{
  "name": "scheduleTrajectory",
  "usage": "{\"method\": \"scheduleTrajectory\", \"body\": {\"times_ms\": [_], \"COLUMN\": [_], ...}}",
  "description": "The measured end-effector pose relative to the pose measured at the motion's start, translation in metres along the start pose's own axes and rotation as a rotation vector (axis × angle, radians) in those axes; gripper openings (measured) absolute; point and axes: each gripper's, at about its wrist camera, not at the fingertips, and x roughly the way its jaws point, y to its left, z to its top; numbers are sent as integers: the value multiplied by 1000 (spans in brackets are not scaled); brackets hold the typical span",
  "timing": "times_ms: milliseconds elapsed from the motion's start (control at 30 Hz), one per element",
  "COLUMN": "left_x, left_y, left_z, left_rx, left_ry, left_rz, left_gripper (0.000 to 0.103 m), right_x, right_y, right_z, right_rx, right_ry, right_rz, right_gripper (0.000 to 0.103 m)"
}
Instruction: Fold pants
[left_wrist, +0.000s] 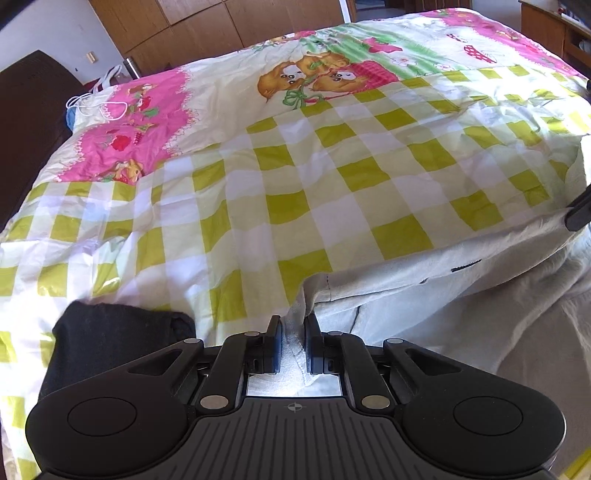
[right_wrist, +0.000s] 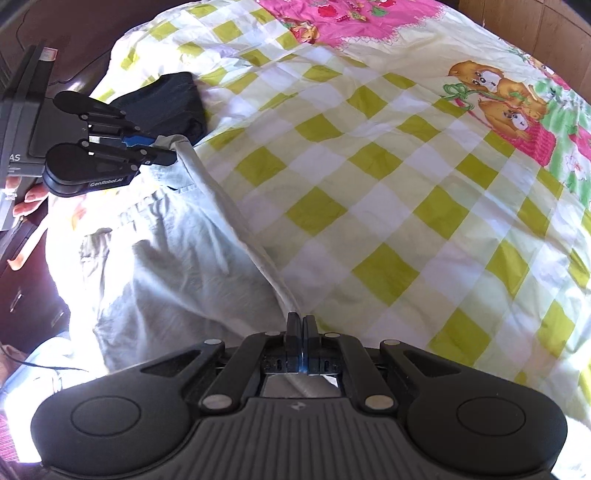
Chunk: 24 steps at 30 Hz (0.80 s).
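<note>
Pale pants (left_wrist: 424, 295) stretched between left gripper (left_wrist: 293, 341) and right gripper (right_wrist: 300, 341), apparently both pinched narrow on fabric edge.

A wide stretch of checked bedspread (left_wrist: 332, 177) lies open ahead, flat with shallow wrinkles; a dark folded garment (left_wrist: 114, 339) sits near the left edge; white cables (left_wrist: 99, 107) lie at the far left corner; the pale pants (left_wrist: 461, 295) cover the near right.
</note>
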Motion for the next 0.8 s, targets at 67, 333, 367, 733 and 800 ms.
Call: {"method": "scheduleTrajectory", "body": {"times_ms": [67,333,367,733,800], "left_x": [-14,-39,-39,-30,-34], "left_y": [-4,-12,-14,-45,-46], "left_z": [-18,-102,-112,-169,-166], "left_rx": [-9,-113,-122,5,41], "left_ry": [11,118,130,127,91], "left_rz": [2,63,75,273,322], "left_gripper": [10,10,10,14,14], "right_x": [-5,22,28,89,85], "right_y": [18,92,102,163,171], "right_z": [-15,-64,-69,-91,-88], "right_rx": [4,38,29,-202,-256], "right_ry": [19,139,156,229,185], "right_rz": [44,253,273,187,161], "right_gripper": [18,18,18,23,23]}}
